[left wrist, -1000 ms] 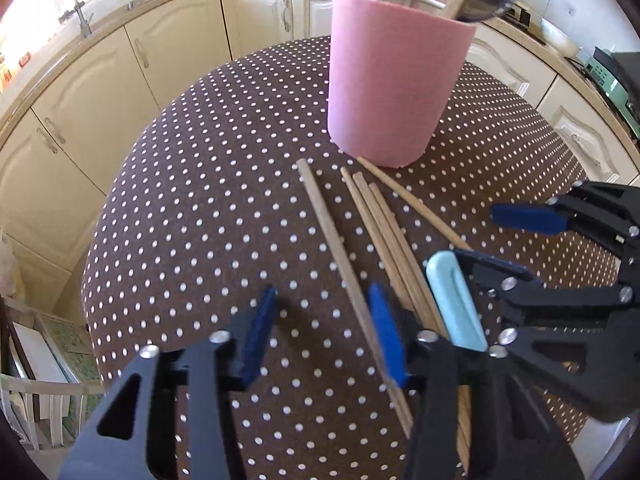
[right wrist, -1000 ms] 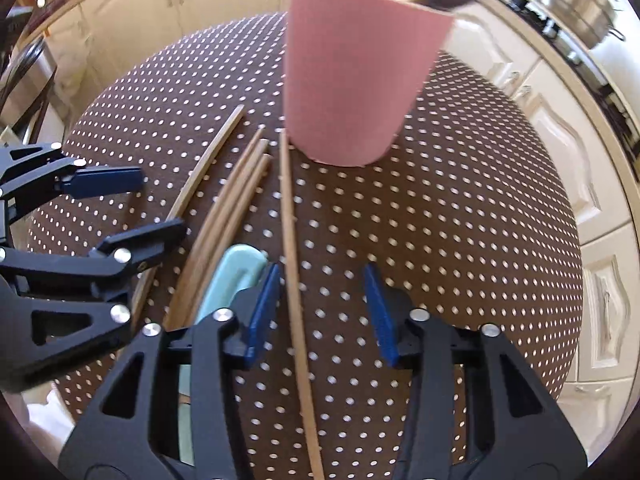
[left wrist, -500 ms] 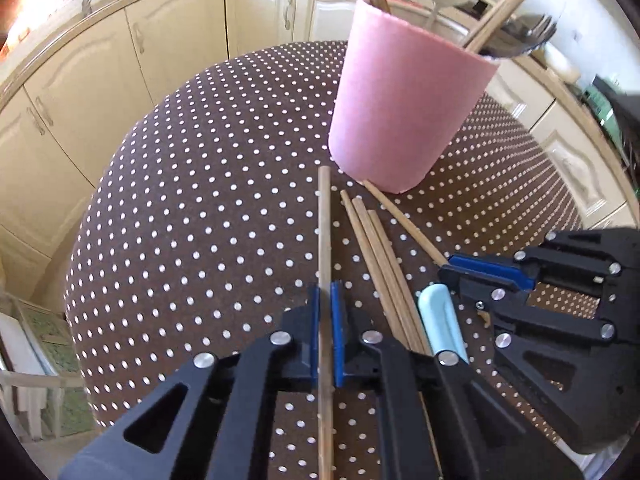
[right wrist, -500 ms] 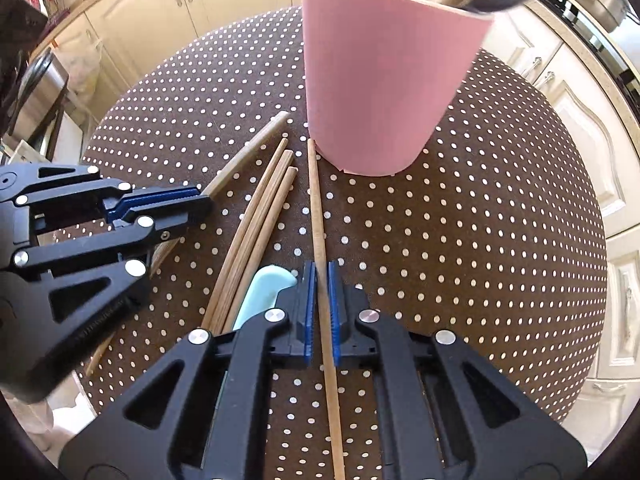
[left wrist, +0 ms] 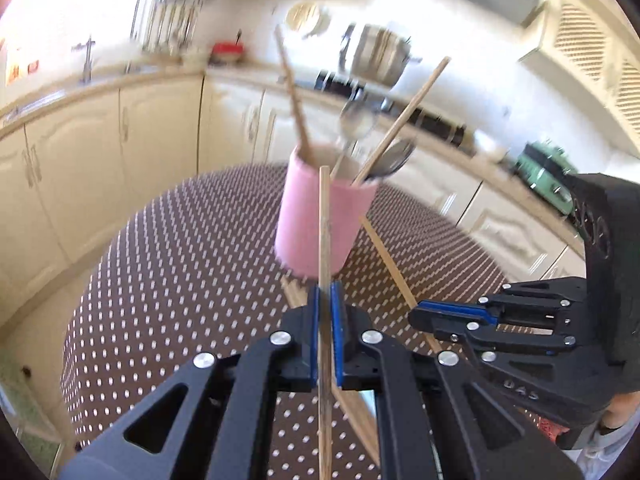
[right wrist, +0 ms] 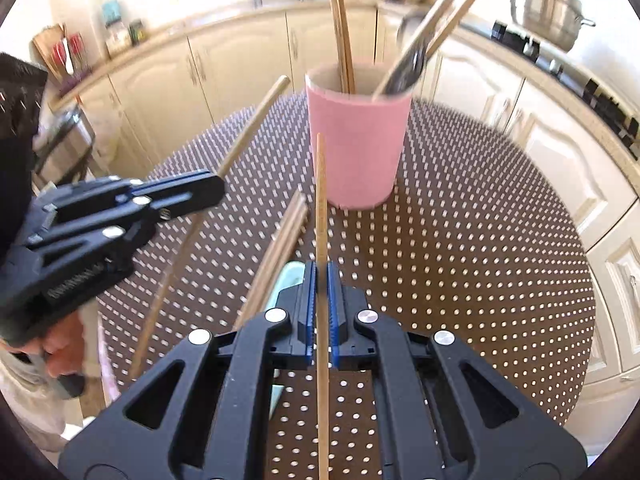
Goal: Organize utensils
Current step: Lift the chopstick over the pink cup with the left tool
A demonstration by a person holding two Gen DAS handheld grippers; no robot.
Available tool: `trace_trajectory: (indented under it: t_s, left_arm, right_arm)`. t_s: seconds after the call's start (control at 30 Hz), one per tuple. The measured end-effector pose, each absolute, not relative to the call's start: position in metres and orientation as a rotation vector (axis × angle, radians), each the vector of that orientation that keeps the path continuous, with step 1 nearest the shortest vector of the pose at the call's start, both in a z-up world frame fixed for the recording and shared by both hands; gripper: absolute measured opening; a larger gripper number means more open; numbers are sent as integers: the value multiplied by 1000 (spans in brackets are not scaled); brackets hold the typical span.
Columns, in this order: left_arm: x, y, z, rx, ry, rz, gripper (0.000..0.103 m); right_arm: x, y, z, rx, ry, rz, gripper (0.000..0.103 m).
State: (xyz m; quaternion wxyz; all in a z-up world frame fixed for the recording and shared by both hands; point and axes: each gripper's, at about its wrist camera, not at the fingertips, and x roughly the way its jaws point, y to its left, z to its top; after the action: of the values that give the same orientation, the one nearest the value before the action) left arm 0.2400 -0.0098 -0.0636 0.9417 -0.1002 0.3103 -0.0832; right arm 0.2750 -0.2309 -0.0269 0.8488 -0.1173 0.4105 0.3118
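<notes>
My left gripper [left wrist: 325, 340] is clamped on a wooden chopstick [left wrist: 325, 248], which runs straight up between the blue pads [left wrist: 337, 332] and crosses in front of the pink holder [left wrist: 320, 220]; its tail passes back under my body. My right gripper [right wrist: 320, 312] is likewise pinched tight on a second chopstick [right wrist: 321, 208], whose tip points at the holder [right wrist: 360, 148] just ahead. Both sticks are lifted off the dotted tablecloth [right wrist: 460, 260]. From the right view I see what the left hides: a bundle of loose chopsticks [right wrist: 280, 248] lying on the cloth just left of my jaws, with a pale blue handle [right wrist: 290, 276] beside them, partly behind my pads. The left view shows only a sliver of that bundle, but it shows a spoon bowl [left wrist: 356, 122] standing above the holder's rim. The holder contains upright chopsticks [right wrist: 344, 32] and dark metal cutlery [right wrist: 408, 68] leaning to the right.
</notes>
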Motion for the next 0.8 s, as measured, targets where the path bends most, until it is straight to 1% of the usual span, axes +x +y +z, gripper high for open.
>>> trace_trajectory:
  t_s: [0.23,0.4,0.57,0.8]
  left_arm:
    - [216,-20,-38,-217,447,-226,6]
    - [211,-24,-21,-222,314,-232,6]
    - [216,-33,-2,-195,136,-212,6]
    - [240,-42,19,-218,-4,-178,6]
  right_arm:
    - [254,-244,16,-143,681,659,6]
    - [245,-240,39,-80,590,668,6]
    - [251,-237,67,-29,498,663,6]
    - [278,-233,98,57,351,636,6]
